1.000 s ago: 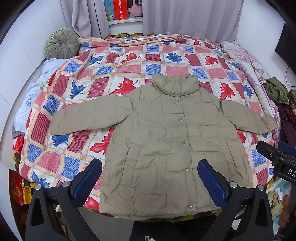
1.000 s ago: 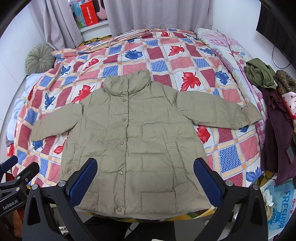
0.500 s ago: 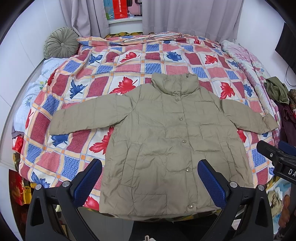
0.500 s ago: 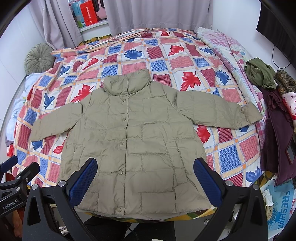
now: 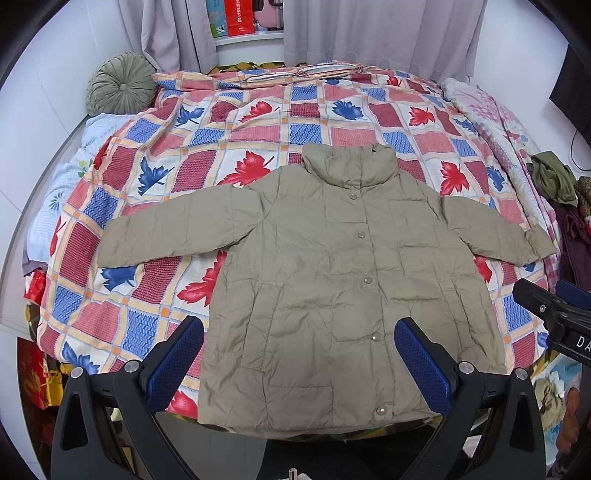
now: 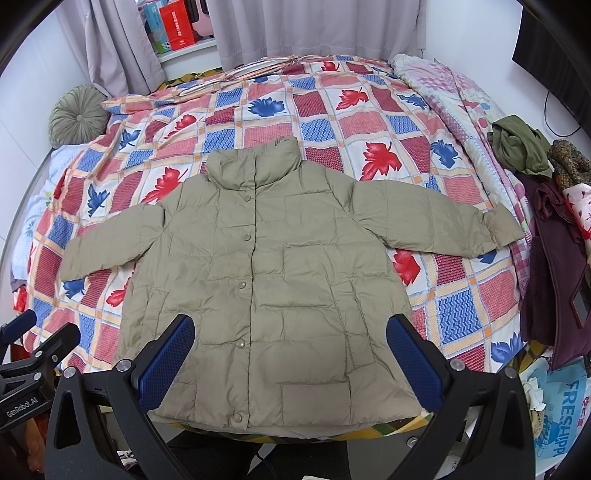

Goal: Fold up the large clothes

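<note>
Khaki quilted puffer jacket (image 5: 343,280) spread flat and face up on the bed, on the patchwork leaf-print quilt (image 5: 207,155), snaps done up, stand collar (image 5: 349,166) toward the curtains. Both sleeves stretched out sideways: one sleeve (image 5: 177,232) toward the round green cushion (image 5: 120,84), the other sleeve (image 5: 495,232) toward the bed's far side. Hem (image 5: 314,421) draped just over the near edge of the mattress.

Left gripper (image 5: 299,365) held above the hem, jaws spread wide, blue pads on either side of the lower front panel, nothing between them, no contact with the fabric visible. Right gripper (image 6: 290,358) likewise wide apart and empty, poised over the lower part of the jacket (image 6: 266,280). Each gripper visible at the edge of the other's view: right one at the right margin of the left wrist view, left one at the lower left of the right wrist view.

Grey curtains (image 6: 314,29) behind the bed, red and blue boxes (image 6: 173,26) on the sill between them. Heap of other clothes (image 6: 546,206) piled at the right side of the bed, olive garment (image 6: 517,147) on top, dark maroon one below. Pink floral blanket (image 6: 454,96) along the right edge of the quilt (image 6: 332,122).
</note>
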{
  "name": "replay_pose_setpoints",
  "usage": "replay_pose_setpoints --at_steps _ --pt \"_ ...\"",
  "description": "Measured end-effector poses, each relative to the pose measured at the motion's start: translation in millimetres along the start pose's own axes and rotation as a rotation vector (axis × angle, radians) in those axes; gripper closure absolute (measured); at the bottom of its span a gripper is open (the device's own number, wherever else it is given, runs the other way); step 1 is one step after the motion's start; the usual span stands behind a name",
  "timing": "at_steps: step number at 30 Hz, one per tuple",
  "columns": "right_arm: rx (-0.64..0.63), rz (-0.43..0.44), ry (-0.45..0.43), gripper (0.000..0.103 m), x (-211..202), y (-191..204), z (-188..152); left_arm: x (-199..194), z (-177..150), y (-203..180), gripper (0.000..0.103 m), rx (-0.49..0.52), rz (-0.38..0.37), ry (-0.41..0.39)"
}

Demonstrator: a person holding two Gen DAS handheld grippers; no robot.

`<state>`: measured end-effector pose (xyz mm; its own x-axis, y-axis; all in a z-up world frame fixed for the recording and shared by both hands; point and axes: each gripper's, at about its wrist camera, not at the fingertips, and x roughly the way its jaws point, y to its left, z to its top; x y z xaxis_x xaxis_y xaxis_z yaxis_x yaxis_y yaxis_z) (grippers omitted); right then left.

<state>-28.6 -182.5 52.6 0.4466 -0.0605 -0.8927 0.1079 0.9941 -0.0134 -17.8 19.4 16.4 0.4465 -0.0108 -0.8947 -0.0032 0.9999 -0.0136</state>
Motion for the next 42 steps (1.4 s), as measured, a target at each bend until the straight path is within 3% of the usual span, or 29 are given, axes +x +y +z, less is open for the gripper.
replay_pose_setpoints --at_steps 42 --pt "0.003 0.005 0.015 0.000 2.4 5.5 0.4 8.3 -9.1 14.2 0.000 -0.024 -0.026 0.034"
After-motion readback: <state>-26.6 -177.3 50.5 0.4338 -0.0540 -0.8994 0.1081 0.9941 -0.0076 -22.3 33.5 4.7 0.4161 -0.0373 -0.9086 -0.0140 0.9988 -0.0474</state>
